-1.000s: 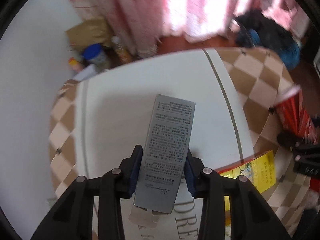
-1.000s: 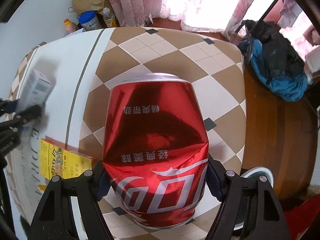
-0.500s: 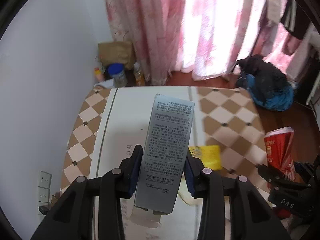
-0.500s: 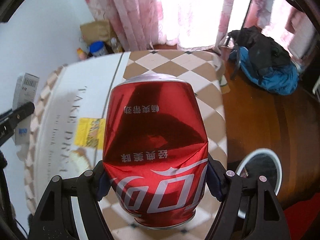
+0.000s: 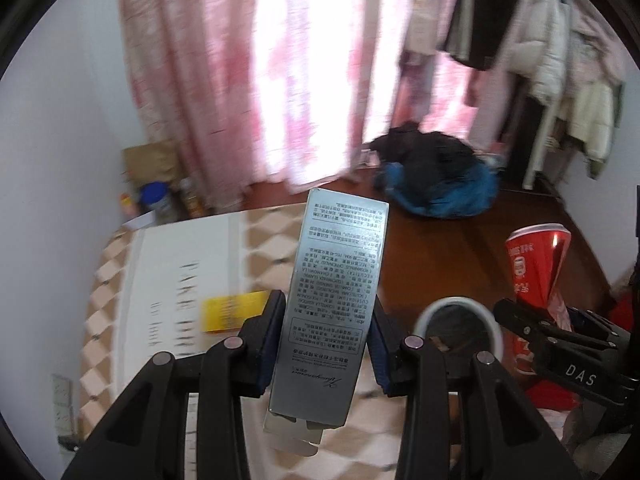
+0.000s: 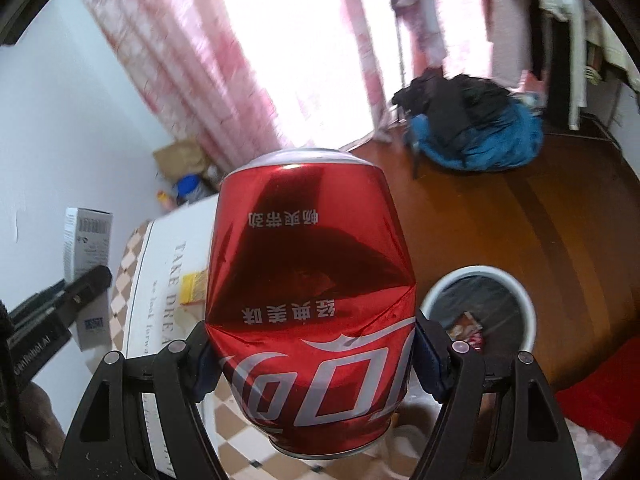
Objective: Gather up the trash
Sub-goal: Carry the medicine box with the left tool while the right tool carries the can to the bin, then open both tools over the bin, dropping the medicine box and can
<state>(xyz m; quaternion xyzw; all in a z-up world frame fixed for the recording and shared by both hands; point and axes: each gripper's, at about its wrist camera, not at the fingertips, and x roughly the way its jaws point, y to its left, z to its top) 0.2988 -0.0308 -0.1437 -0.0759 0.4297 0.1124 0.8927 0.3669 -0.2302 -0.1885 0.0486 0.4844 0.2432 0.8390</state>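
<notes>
Curtains [image 5: 248, 80], pink and lit from behind, fill the far wall beyond both my jaws, with a white wall [image 5: 60, 140] to their left. Ahead and right of my left gripper [image 5: 326, 344] a rack of hanging clothes [image 5: 540, 40] stands in the corner. Below it the dark wooden floor [image 6: 520, 220] spreads out to the right of my right gripper [image 6: 312, 364]. Under and left of both jaws lies the table [image 5: 120, 280], covered in a brown-and-white checked cloth with a white printed runner; its lettering is smeared by blur in the left view. A heap of black and blue clothing [image 6: 472, 128] lies on the floor, well ahead of my right jaws. Just right of those jaws sits a white-rimmed trash bin [image 6: 528, 304] with dark lining and a few scraps inside. At the table's far left corner are a brown paper bag [image 6: 180, 156] and some small containers, too blurred to name. My right jaws stand wide, pressed on a dented red cola can [image 6: 310, 300]. My left jaws are narrow, clamped on a tall silver carton [image 5: 332, 292]. A yellow packet [image 5: 232, 312] lies on the runner, just left of my left jaws.
</notes>
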